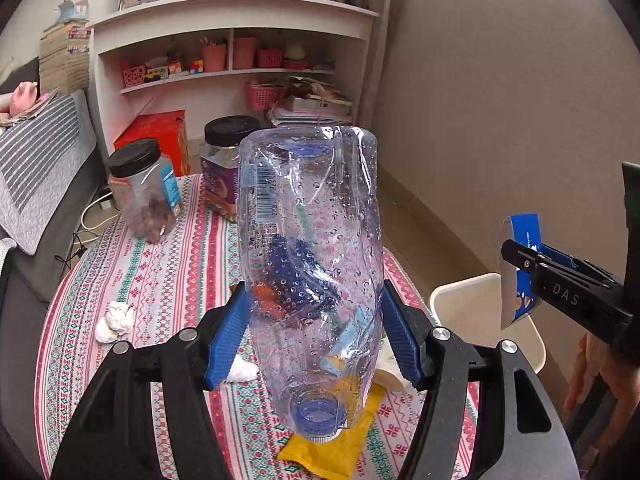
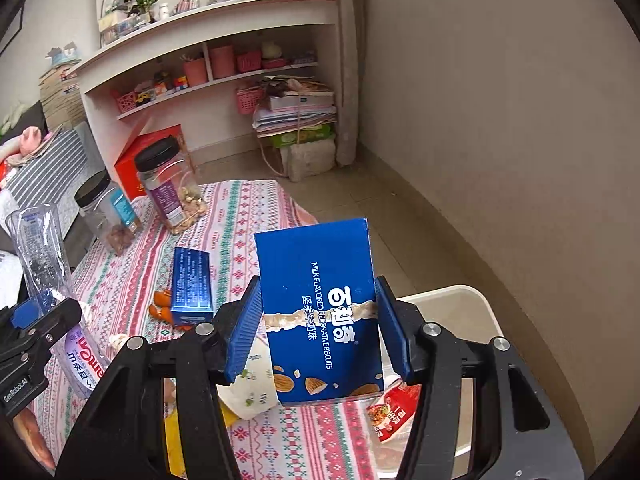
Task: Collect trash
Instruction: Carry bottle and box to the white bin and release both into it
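We've got the right hand-held gripper [image 2: 318,330] pinching the biscuit box [image 2: 320,312] upright, w/ the white bin [image 2: 460,304] just behind at lower right – nearer this hand; left hand-held gripper [image 1: 316,332] clamps the crumpled bottle [image 1: 310,264], neck down, over the table [image 1: 160,272]

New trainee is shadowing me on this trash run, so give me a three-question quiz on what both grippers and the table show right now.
1. True or false: the left gripper holds the clear crumpled plastic bottle with its neck toward the camera.
2. What does the right gripper hold?
A. a black-lidded jar
B. the blue cardboard biscuit box
C. a white tissue
3. What lies under the bottle's mouth on the patterned tablecloth?

Key: 1 true; 2 B; 3 a yellow plastic wrapper.
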`<control>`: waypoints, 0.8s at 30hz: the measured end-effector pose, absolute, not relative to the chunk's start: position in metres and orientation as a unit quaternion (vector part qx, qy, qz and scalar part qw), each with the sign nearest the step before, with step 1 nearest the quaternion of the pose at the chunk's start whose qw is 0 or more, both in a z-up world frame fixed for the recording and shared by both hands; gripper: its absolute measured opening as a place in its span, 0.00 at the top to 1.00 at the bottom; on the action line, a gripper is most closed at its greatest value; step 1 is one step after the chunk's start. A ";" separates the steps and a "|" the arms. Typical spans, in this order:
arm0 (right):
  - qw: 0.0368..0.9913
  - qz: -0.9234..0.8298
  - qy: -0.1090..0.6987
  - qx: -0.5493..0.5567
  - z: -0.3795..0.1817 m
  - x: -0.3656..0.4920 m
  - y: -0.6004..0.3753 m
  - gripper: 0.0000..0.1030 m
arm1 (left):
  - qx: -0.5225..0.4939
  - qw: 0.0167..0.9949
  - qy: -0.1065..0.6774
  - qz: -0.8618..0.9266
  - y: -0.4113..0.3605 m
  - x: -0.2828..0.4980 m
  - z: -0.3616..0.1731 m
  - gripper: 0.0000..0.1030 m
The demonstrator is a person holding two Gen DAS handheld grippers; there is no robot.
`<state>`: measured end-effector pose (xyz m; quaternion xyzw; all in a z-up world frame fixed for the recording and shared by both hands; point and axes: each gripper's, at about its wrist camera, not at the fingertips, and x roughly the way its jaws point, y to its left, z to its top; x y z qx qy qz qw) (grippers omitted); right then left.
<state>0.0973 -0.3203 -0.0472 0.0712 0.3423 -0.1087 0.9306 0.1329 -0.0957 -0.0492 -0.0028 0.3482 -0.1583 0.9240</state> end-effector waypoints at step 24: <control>0.895 -0.295 0.277 0.186 -0.033 0.001 -0.478 0.17 | 0.001 0.879 0.378 -0.291 -0.292 0.109 -0.060 0.38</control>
